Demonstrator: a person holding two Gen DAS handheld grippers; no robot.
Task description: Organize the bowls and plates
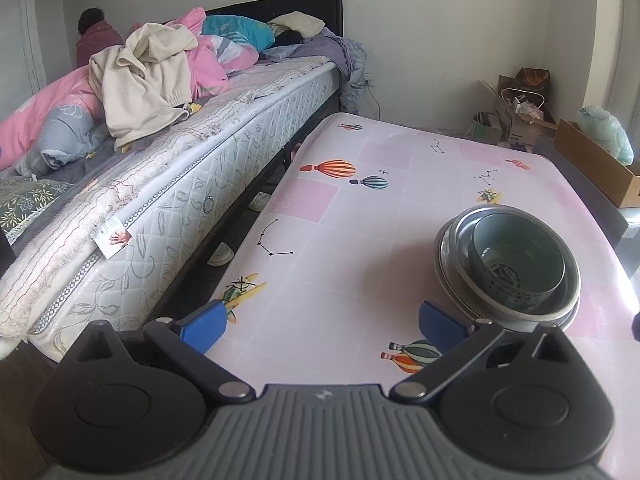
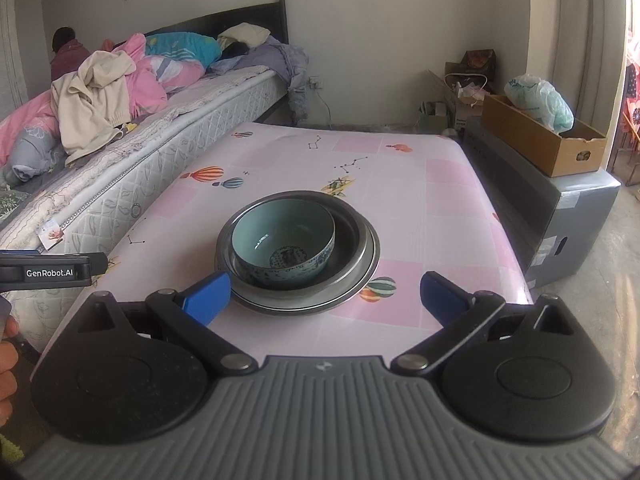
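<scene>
A teal patterned ceramic bowl (image 2: 285,240) sits inside a metal bowl (image 2: 348,224), which rests on stacked metal plates (image 2: 320,302) on the pink table (image 2: 440,184). My right gripper (image 2: 325,298) is open and empty, just in front of the stack, its left blue fingertip (image 2: 208,296) near the plates' rim. In the left wrist view the same stack shows at the right: ceramic bowl (image 1: 516,260), metal bowl (image 1: 568,300), plates (image 1: 444,276). My left gripper (image 1: 324,322) is open and empty, left of the stack. The left gripper's body (image 2: 48,268) shows at the right view's left edge.
A bed (image 1: 168,184) with heaped bedding runs along the table's left side. A grey box (image 2: 560,216) carrying a cardboard box (image 2: 548,140) and a plastic bag (image 2: 540,100) stands right of the table. Bags and boxes (image 2: 460,96) sit by the far wall.
</scene>
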